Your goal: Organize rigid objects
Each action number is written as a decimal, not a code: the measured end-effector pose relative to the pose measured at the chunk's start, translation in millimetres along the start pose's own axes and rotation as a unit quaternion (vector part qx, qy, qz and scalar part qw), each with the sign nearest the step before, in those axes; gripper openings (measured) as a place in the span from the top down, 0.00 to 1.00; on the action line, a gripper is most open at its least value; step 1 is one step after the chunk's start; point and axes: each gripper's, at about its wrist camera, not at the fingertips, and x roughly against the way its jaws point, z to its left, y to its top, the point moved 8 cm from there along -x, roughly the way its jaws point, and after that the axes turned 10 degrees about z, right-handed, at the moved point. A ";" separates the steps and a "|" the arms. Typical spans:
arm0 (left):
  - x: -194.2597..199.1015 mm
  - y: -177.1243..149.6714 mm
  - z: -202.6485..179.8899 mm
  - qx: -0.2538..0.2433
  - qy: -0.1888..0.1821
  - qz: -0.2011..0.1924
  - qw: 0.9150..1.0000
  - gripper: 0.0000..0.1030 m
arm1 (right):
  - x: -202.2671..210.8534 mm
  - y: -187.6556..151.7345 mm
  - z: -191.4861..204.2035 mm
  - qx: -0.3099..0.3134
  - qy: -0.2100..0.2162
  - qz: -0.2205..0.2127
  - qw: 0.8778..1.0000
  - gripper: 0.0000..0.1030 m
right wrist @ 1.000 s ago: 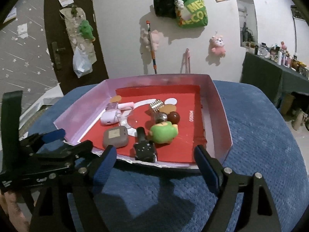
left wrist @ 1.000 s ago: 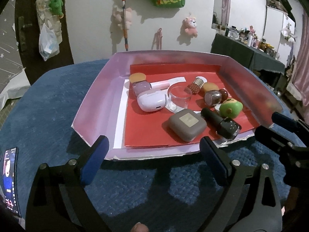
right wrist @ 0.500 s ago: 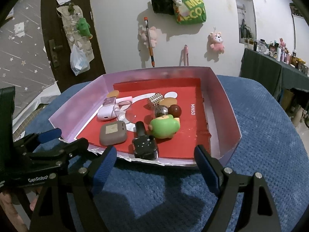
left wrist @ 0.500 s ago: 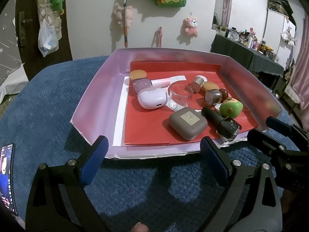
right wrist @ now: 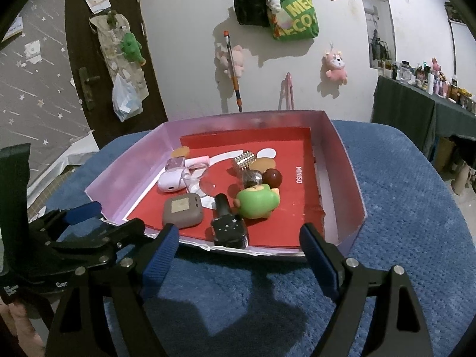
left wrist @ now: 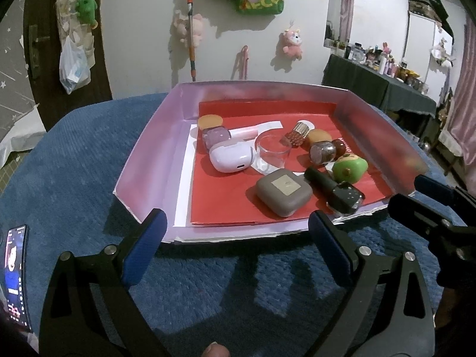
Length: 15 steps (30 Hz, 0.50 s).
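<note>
1 tray (left wrist: 148, 160), 2 earbud cases (left wrist: 284, 192), 1 polish bottle (left wrist: 336, 189), 1 glass (left wrist: 273, 151), 1 green toy (left wrist: 349, 166).

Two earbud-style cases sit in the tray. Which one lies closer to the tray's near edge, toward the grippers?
The grey-brown square case with the pale label on its lid. It lies near the tray's front edge; the white rounded case sits farther back, beside the clear glass cup.

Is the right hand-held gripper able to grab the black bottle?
Probably yes. The right hand-held gripper is open, and the black bottle lies at the tray's low near edge, right ahead; the green toy touches its side.
</note>
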 end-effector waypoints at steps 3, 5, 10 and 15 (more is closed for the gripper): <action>7.3 -3.3 -2.8 -0.003 -0.003 -0.003 1.000 0.06 | 9.7 -2.7 1.4 0.001 0.003 -0.003 1.000 0.11; 10.9 -6.8 -4.9 -0.004 -0.006 -0.003 1.000 0.06 | 14.5 -6.9 2.2 0.003 0.004 -0.001 1.000 0.11; 16.5 -19.7 -7.7 -0.002 -0.014 0.002 1.000 0.05 | 18.0 -27.0 1.4 0.001 0.008 0.016 1.000 0.04; 12.7 -36.2 -7.4 0.008 -0.021 0.017 1.000 0.00 | 12.9 -47.0 -2.8 -0.007 0.004 0.036 0.999 0.01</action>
